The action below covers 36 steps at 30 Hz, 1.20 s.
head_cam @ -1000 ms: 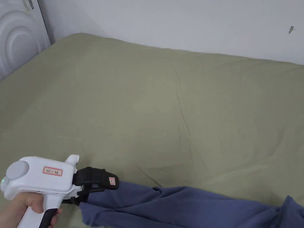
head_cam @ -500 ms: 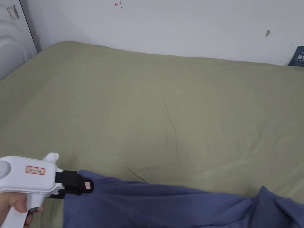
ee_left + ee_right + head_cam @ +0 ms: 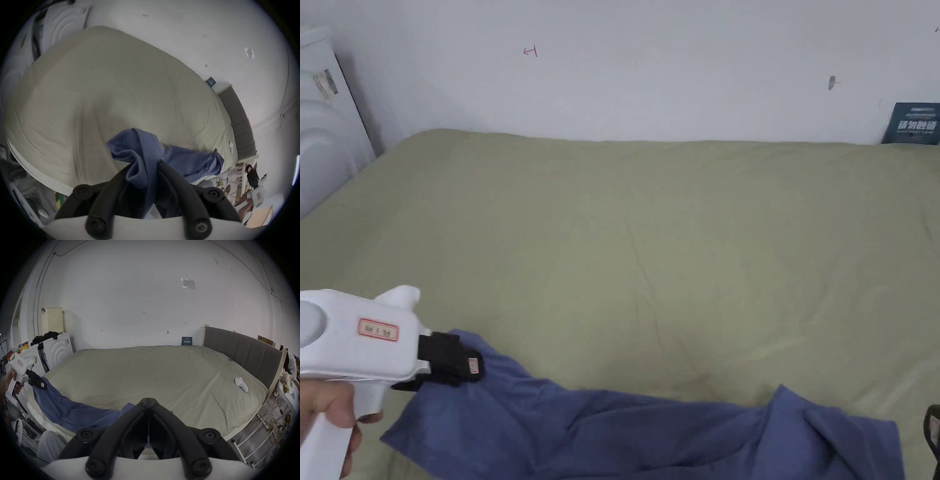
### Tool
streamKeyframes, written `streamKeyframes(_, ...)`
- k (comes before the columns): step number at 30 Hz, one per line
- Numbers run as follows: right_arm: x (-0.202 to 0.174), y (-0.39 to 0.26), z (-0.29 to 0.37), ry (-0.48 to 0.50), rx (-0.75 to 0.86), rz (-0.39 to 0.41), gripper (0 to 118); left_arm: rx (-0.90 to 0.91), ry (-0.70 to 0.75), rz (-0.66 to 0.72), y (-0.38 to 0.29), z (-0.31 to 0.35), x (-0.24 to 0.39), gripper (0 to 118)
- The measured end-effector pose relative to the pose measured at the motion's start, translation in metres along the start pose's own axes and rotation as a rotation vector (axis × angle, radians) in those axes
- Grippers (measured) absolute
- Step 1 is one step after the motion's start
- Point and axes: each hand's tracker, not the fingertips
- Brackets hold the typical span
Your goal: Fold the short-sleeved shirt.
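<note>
The blue short-sleeved shirt [image 3: 625, 431] lies crumpled in a long strip along the near edge of the bed [image 3: 650, 237]. My left gripper [image 3: 464, 367] is at the lower left of the head view, shut on the shirt's left end and holding it a little above the sheet. In the left gripper view a bunch of blue shirt [image 3: 141, 155] sticks out from between the closed jaws. My right gripper [image 3: 148, 400] has its jaws pressed together with no cloth between them. The shirt [image 3: 76, 412] lies just behind it and to its left. The right gripper [image 3: 250, 172] is apart from the shirt's far end.
An olive sheet covers the bed, with a white wall behind it. A white appliance [image 3: 325, 137] stands at the left and a grey headboard [image 3: 243, 352] at the right. A small white object [image 3: 241, 384] lies near the headboard. A blue card [image 3: 912, 124] leans on the wall.
The head camera has tilted up. My left gripper has carried the shirt's end up and farther onto the bed, so more of the shirt lies spread on the sheet.
</note>
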Motion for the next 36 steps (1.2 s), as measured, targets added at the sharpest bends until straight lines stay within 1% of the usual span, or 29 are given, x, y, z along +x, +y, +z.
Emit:
streamKeyframes(4,0.010,-0.005,0.004,-0.007,-0.004,-0.023,3,-0.030,-0.008,-0.097,-0.004,-0.010,0.068,8)
streamKeyframes(6,0.015,-0.008,0.006,-0.014,-0.007,-0.041,3,-0.064,-0.014,-0.104,-0.007,-0.024,0.099,8)
streamKeyframes(7,0.018,-0.010,0.007,-0.014,-0.010,-0.050,3,-0.075,-0.030,-0.127,-0.007,-0.039,0.105,8)
streamKeyframes(10,0.027,-0.014,0.009,-0.016,-0.019,-0.081,3,-0.121,0.007,-0.217,-0.014,-0.080,0.146,8)
streamKeyframes(11,0.029,-0.015,0.010,-0.020,-0.020,-0.091,3,-0.131,0.005,-0.209,-0.016,-0.095,0.155,8)
streamKeyframes(14,0.036,-0.019,0.011,-0.029,-0.028,-0.104,3,-0.181,-0.014,-0.251,-0.027,-0.144,0.182,10)
streamKeyframes(15,0.037,-0.020,0.012,-0.035,-0.031,-0.106,3,-0.185,-0.012,-0.270,-0.037,-0.160,0.196,23)
streamKeyframes(16,0.039,-0.021,0.011,-0.039,-0.037,-0.111,3,-0.198,-0.014,-0.323,-0.041,-0.176,0.202,60)
streamKeyframes(17,0.041,-0.021,0.012,-0.040,-0.042,-0.115,3,-0.227,-0.032,-0.342,-0.042,-0.191,0.205,111)
streamKeyframes(18,0.042,-0.022,0.012,-0.043,-0.046,-0.117,3,-0.236,-0.028,-0.335,-0.045,-0.201,0.208,118)
streamKeyframes(19,0.044,-0.022,0.013,-0.045,-0.049,-0.117,3,-0.213,-0.018,-0.324,-0.050,-0.203,0.215,111)
streamKeyframes(20,0.044,-0.022,0.013,-0.048,-0.053,-0.114,3,-0.217,-0.011,-0.321,-0.050,-0.203,0.215,110)
streamKeyframes(22,0.045,-0.023,0.014,-0.051,-0.054,-0.110,3,-0.215,-0.046,-0.295,-0.047,-0.192,0.203,110)
streamKeyframes(23,0.046,-0.024,0.012,-0.050,-0.060,-0.110,3,-0.195,-0.073,-0.273,-0.041,-0.174,0.203,107)
streamKeyframes(24,0.046,-0.025,0.010,-0.047,-0.069,-0.110,3,-0.170,-0.091,-0.270,-0.039,-0.161,0.194,99)
streamKeyframes(25,0.045,-0.026,0.008,-0.042,-0.077,-0.111,3,-0.132,-0.103,-0.265,-0.038,-0.147,0.184,82)
streamKeyframes(26,0.044,-0.027,0.005,-0.034,-0.084,-0.113,3,-0.089,-0.114,-0.265,-0.040,-0.136,0.172,42)
streamKeyframes(27,0.042,-0.029,0.003,-0.025,-0.091,-0.115,3,-0.079,-0.102,-0.259,-0.034,-0.132,0.155,7)
streamKeyframes(28,0.040,-0.031,0.000,-0.014,-0.099,-0.117,3,-0.085,-0.063,-0.233,-0.035,-0.129,0.143,0)
streamKeyframes(29,0.038,-0.033,-0.002,-0.005,-0.110,-0.118,3,-0.080,-0.043,-0.205,-0.038,-0.129,0.132,0)
streamKeyframes(31,0.034,-0.037,-0.005,0.011,-0.131,-0.118,3,-0.108,-0.057,-0.202,-0.043,-0.142,0.114,0)
streamKeyframes(32,0.032,-0.038,-0.006,0.015,-0.138,-0.115,3,-0.138,-0.080,-0.175,-0.046,-0.148,0.111,0)
streamKeyframes(33,0.030,-0.039,-0.007,0.018,-0.144,-0.109,3,-0.130,-0.109,-0.167,-0.049,-0.158,0.112,0)
streamKeyframes(36,0.028,-0.038,-0.007,0.019,-0.158,-0.096,3,-0.180,-0.239,-0.137,-0.060,-0.191,0.136,0)
